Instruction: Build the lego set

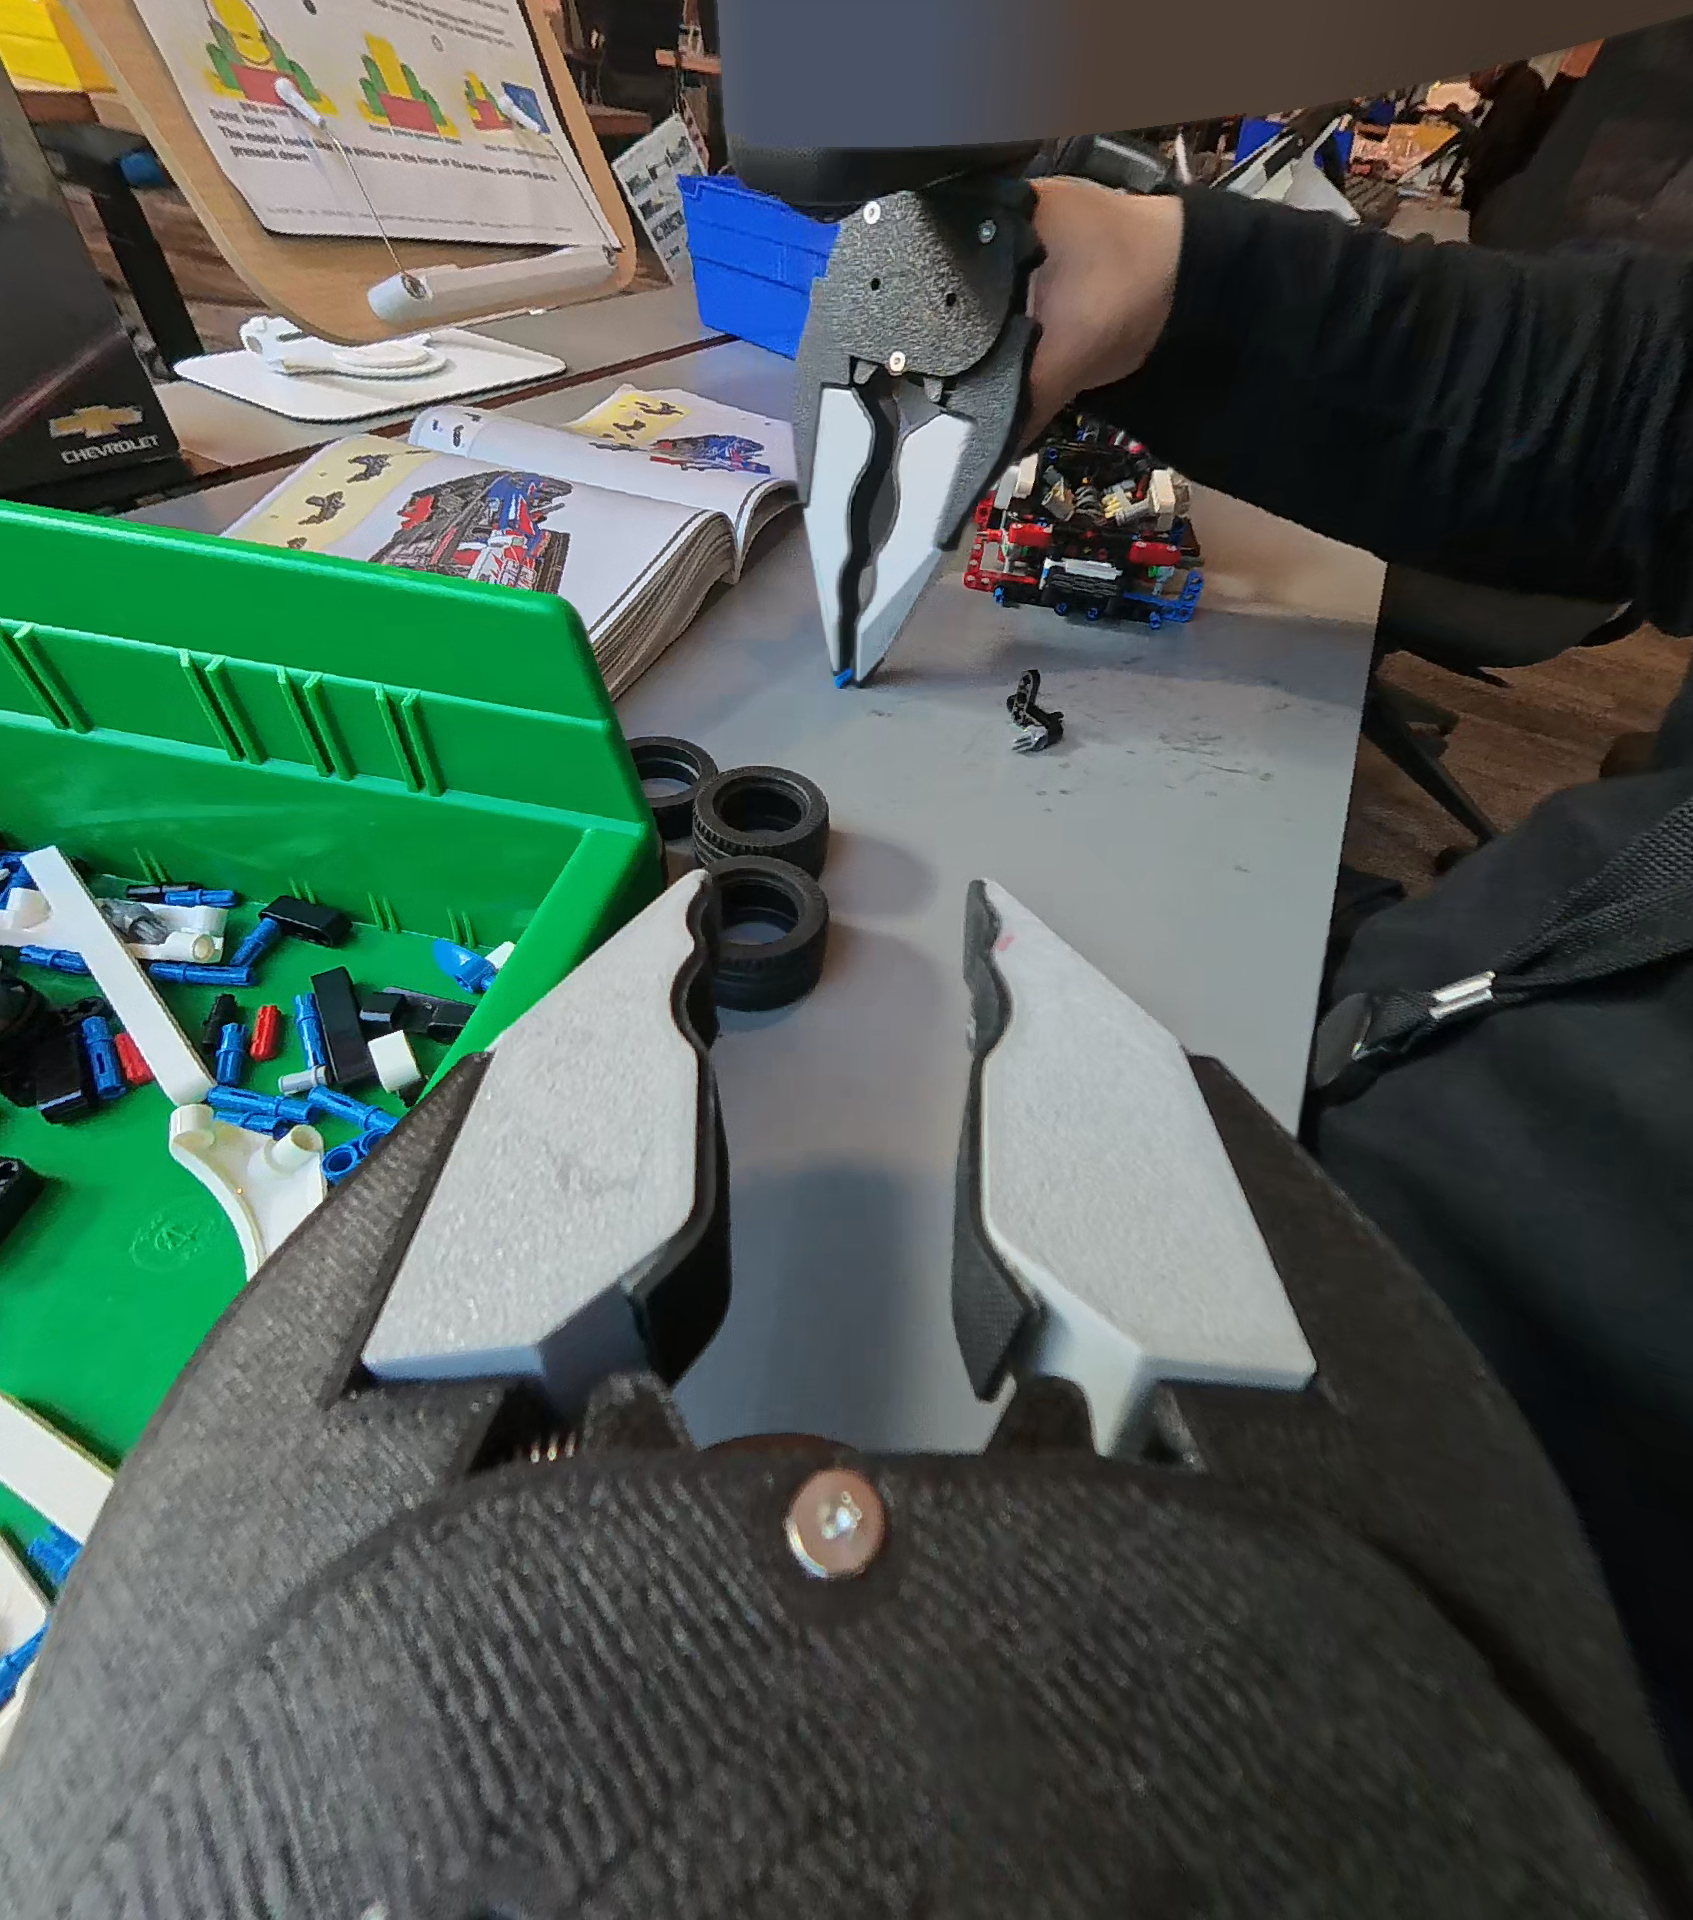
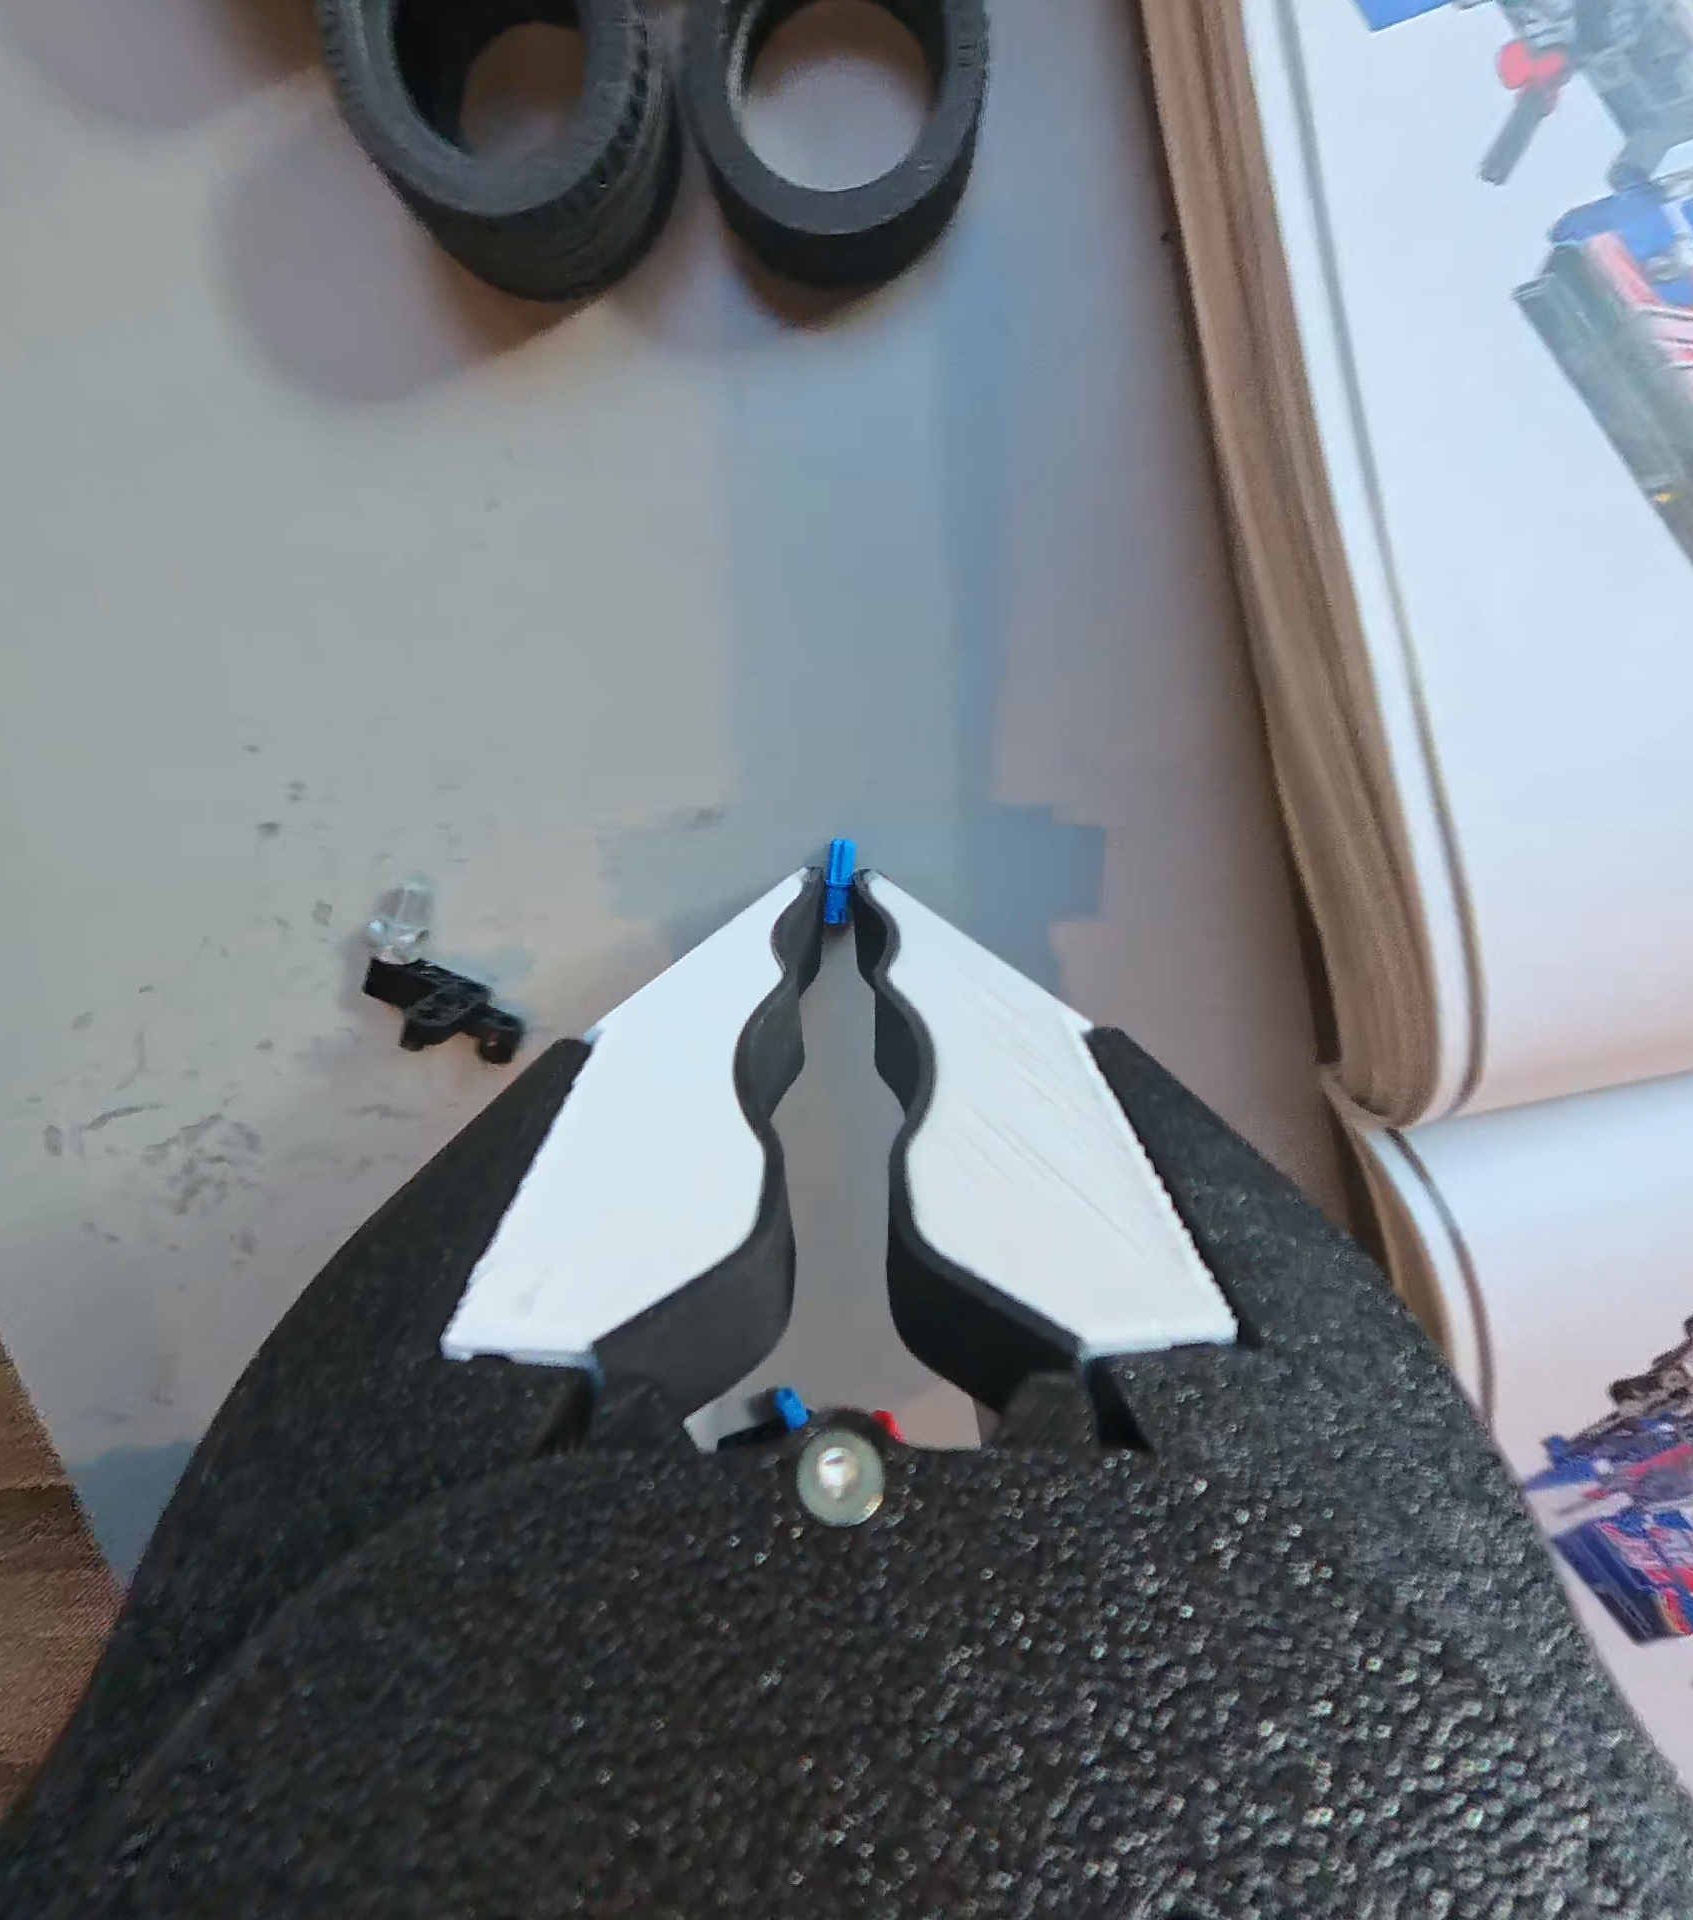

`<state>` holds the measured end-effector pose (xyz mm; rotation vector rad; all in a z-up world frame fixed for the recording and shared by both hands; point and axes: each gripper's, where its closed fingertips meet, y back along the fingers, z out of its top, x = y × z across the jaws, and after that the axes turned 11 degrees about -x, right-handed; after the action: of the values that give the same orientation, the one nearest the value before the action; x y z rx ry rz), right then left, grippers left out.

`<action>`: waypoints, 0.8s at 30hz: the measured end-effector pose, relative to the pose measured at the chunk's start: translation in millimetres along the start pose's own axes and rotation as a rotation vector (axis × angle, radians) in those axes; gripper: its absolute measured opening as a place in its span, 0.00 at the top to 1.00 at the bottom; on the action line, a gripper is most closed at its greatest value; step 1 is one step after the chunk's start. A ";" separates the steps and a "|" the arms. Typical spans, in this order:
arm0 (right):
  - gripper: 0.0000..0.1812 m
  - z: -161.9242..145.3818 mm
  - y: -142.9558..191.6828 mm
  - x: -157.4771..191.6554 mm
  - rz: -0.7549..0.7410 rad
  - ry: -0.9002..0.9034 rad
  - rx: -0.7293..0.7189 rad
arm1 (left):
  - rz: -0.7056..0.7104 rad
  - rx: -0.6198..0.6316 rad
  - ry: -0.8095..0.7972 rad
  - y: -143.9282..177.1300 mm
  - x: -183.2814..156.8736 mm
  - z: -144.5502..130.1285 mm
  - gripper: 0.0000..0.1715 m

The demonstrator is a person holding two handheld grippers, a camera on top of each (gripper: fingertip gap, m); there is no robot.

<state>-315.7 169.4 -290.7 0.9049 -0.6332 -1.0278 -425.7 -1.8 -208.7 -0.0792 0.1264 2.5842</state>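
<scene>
My right gripper (image 2: 837, 883) is shut on a small blue pin (image 2: 837, 881), tips down at the grey table; it also shows in the left wrist view (image 1: 847, 670), held by a hand in a black sleeve. A small black piece with a clear stud (image 2: 437, 997) lies on the table to its left, and also shows in the left wrist view (image 1: 1032, 717). My left gripper (image 1: 837, 909) is open and empty above the table, beside the green bin (image 1: 250, 665) of loose pieces. The partly built model (image 1: 1081, 530) stands at the far side.
Three black tyres (image 1: 759, 821) lie by the bin's corner; two show in the right wrist view (image 2: 655, 135). An open instruction book (image 1: 551, 509) lies behind the bin and shows at the right in the right wrist view (image 2: 1548, 623). A blue bin (image 1: 748, 260) and a book stand (image 1: 385, 156) are further back.
</scene>
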 end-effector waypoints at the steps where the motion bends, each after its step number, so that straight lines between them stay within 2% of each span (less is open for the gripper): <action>1: 0.97 -0.3 0.2 4.7 0.008 0.002 -0.003 | -0.001 0.003 0.002 -0.5 0.8 -0.9 0.74; 9: 0.92 7.6 9.4 10.3 -0.029 -0.047 -0.098 | 0.005 0.009 0.017 -0.6 6.9 1.7 0.74; 13: 0.92 15.0 21.7 5.3 -0.085 -0.094 -0.209 | 0.030 0.017 0.011 1.3 11.5 12.9 0.74; 15: 0.92 18.5 30.5 4.5 -0.116 -0.128 -0.270 | 0.086 0.042 0.005 5.3 22.0 23.5 0.75; 18: 0.92 22.2 43.9 3.7 -0.179 -0.152 -0.357 | 0.187 0.135 -0.015 20.2 49.5 42.5 0.75; 22: 0.93 30.8 55.9 8.9 -0.244 -0.150 -0.467 | 0.334 0.340 -0.089 38.3 95.9 70.0 0.76; 24: 0.93 36.4 60.0 12.0 -0.267 -0.144 -0.520 | 0.339 0.470 -0.102 35.3 115.3 68.2 0.80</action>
<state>-313.5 160.1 -220.1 0.4654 -0.3380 -1.4239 -544.3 35.8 -147.7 0.2678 0.7602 2.8072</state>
